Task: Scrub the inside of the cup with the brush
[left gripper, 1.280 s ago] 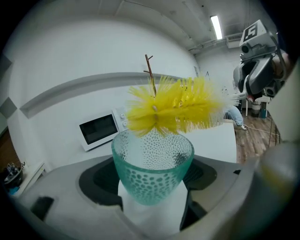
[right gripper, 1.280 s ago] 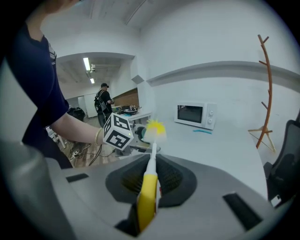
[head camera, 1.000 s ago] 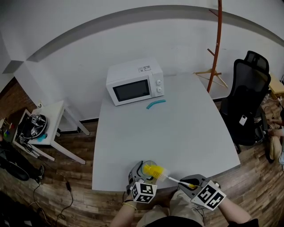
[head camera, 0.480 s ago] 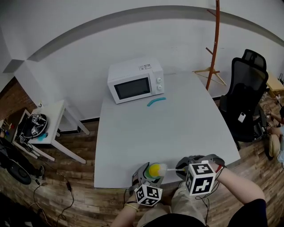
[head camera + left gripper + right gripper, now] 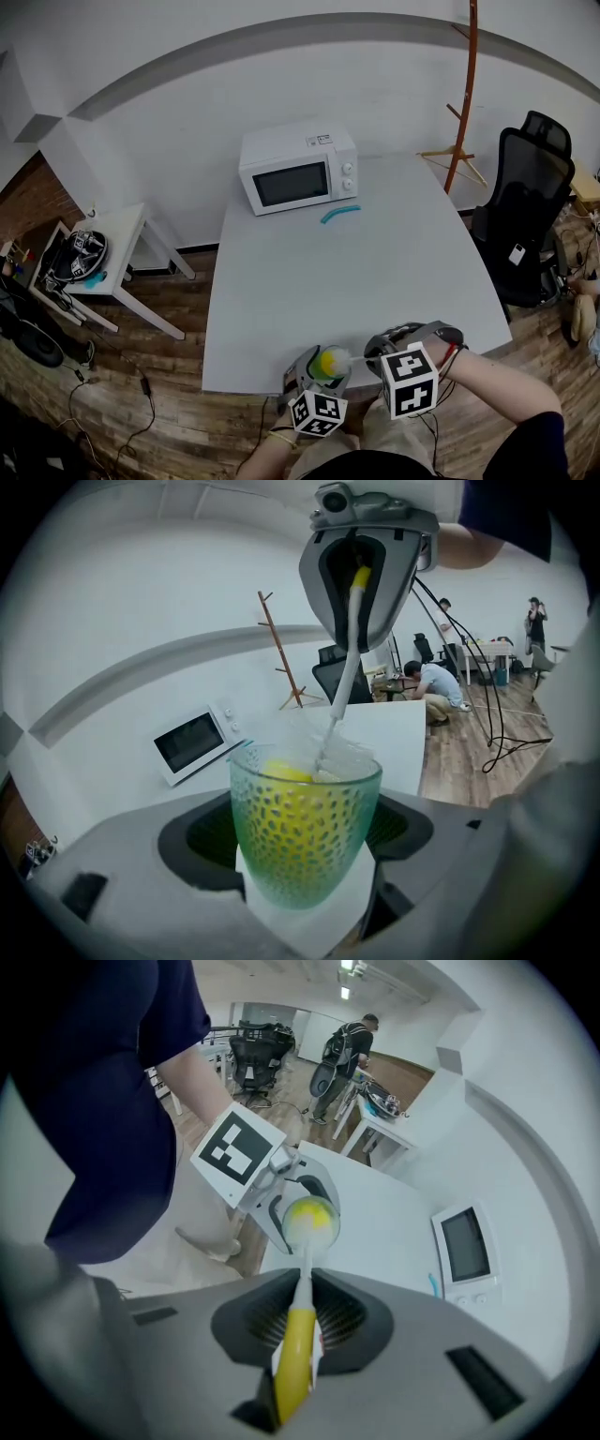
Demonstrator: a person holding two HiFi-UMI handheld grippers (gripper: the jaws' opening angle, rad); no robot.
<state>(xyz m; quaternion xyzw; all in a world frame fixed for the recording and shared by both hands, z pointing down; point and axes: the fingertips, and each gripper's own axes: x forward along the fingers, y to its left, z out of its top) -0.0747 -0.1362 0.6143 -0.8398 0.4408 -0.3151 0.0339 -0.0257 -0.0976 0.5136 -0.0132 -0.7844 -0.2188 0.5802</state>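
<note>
A green dimpled glass cup (image 5: 305,836) stands upright between the jaws of my left gripper (image 5: 305,874), which is shut on it; the cup (image 5: 325,366) shows at the table's near edge in the head view. My right gripper (image 5: 295,1349) is shut on the yellow handle of a brush (image 5: 295,1363). Its white stem reaches down into the cup, and the yellow and white brush head (image 5: 310,1222) sits inside it. In the left gripper view the brush stem (image 5: 339,686) enters the cup from above. The right gripper (image 5: 405,349) is just right of the cup.
A white microwave (image 5: 298,170) stands at the back of the white table (image 5: 375,272), with a small teal object (image 5: 339,214) in front of it. A black office chair (image 5: 530,216) and a wooden coat stand (image 5: 461,103) are at the right. A small white side table (image 5: 103,248) is at the left.
The right gripper has swung up from the lower right to stand beside the cup. The brush head has gone deeper into the cup. The head view has shifted slightly.
</note>
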